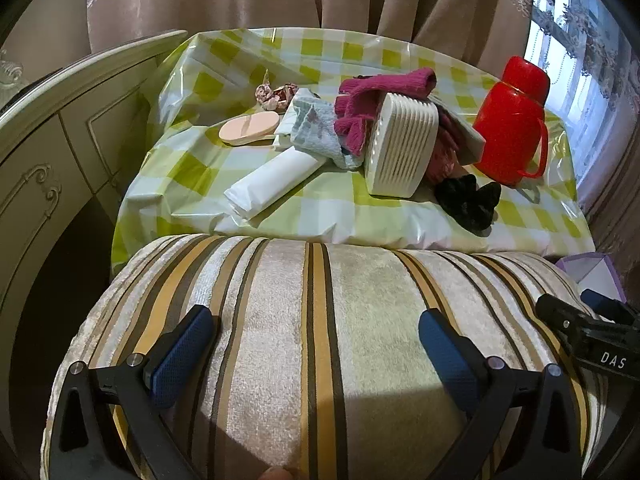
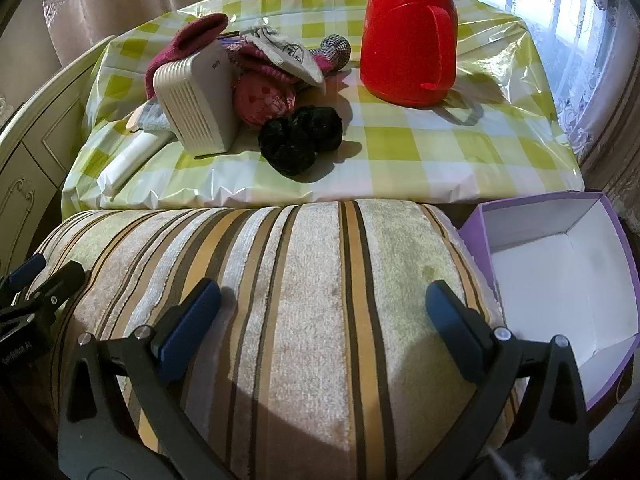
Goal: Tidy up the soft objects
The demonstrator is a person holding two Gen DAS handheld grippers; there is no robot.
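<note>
I hold two grippers, one in each hand, both tilted down over a plush striped cushion (image 1: 320, 340) of cream, gold and brown velvet. My left gripper (image 1: 316, 344) has its two blue textured pads spread wide with nothing between them; my right gripper (image 2: 320, 328) is spread just as wide and equally empty.

Beyond the cushion stands a table under a glossy green-and-white checked plastic cloth (image 1: 240, 200). On it I count one black fuzzy scrunchie (image 2: 300, 140), lying nearest the front edge; one magenta knitted garment (image 1: 372, 96) draped over one ribbed cream plastic box (image 1: 404, 148) that stands tilted; one pink dotted soft ball-shaped item (image 2: 262, 100) just behind the scrunchie; one grey-white cloth glove (image 2: 288, 54) on top of the pile; and one checked fabric piece (image 2: 336, 46) behind it. To the left lie one white wrapped roll (image 1: 272, 180), one pale blue-grey crumpled cloth (image 1: 316, 128), one round peach sponge pad (image 1: 248, 128) and one small crumpled floral scrap (image 1: 274, 94).

One smooth red plastic thermos jug (image 2: 408, 40) with a handle stands to the right, well apart from the pile. One open lilac cardboard box (image 2: 520, 216) with a white inside sits beside the cushion on my right. The cushion lies between my grippers and the table.
</note>
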